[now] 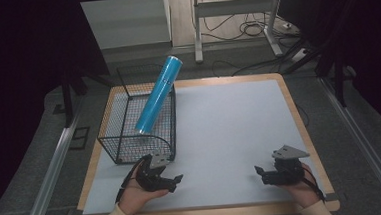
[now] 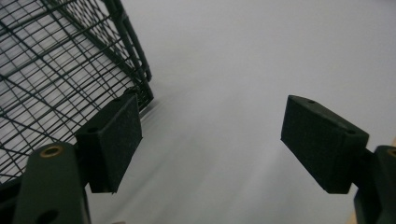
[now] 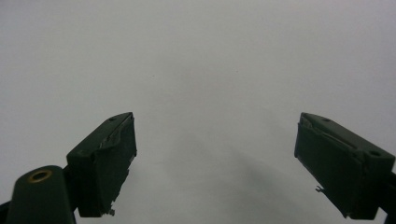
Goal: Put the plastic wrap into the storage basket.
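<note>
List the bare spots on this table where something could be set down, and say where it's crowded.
Free: the wide grey mat from the wire basket across to the table's right edge, and the strip between the left tongs and right tongs. Crowded: the left side, where the basket holds a leaning blue roll, with the left tongs just below it.

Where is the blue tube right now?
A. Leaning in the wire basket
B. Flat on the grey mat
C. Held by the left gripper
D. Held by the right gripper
A: the blue tube stands tilted inside the wire basket, its top end past the rim.
</note>
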Demonstrator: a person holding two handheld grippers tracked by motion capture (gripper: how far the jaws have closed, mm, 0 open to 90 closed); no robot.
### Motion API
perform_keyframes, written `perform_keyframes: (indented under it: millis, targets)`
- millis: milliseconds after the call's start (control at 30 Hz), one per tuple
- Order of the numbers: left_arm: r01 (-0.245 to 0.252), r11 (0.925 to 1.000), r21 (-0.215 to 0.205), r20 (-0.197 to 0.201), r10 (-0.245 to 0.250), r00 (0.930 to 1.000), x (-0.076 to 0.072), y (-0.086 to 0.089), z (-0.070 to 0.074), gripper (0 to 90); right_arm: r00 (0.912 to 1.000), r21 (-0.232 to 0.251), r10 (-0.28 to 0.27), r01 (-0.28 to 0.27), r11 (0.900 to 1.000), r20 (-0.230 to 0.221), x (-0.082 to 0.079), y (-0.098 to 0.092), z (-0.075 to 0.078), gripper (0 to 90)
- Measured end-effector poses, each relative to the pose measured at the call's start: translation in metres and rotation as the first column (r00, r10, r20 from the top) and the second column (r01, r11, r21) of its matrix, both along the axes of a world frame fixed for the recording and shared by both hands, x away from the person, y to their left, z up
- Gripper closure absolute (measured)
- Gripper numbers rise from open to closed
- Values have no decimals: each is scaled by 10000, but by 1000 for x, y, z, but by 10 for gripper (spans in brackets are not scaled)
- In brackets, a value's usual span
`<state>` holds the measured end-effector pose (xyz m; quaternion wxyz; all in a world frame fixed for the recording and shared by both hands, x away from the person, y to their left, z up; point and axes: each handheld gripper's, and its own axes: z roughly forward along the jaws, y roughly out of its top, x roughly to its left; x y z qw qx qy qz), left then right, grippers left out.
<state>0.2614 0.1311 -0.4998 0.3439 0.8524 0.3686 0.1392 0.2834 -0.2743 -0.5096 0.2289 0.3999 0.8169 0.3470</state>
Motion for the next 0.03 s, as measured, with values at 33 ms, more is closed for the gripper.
perform_keyframes:
  millis: [33]
  targets:
    - [-5, 10000, -3, -9, 5, 10000, 0, 0, 0, 200, 10000, -5, 22, -22, 10000, 12, 0, 0, 0, 132]
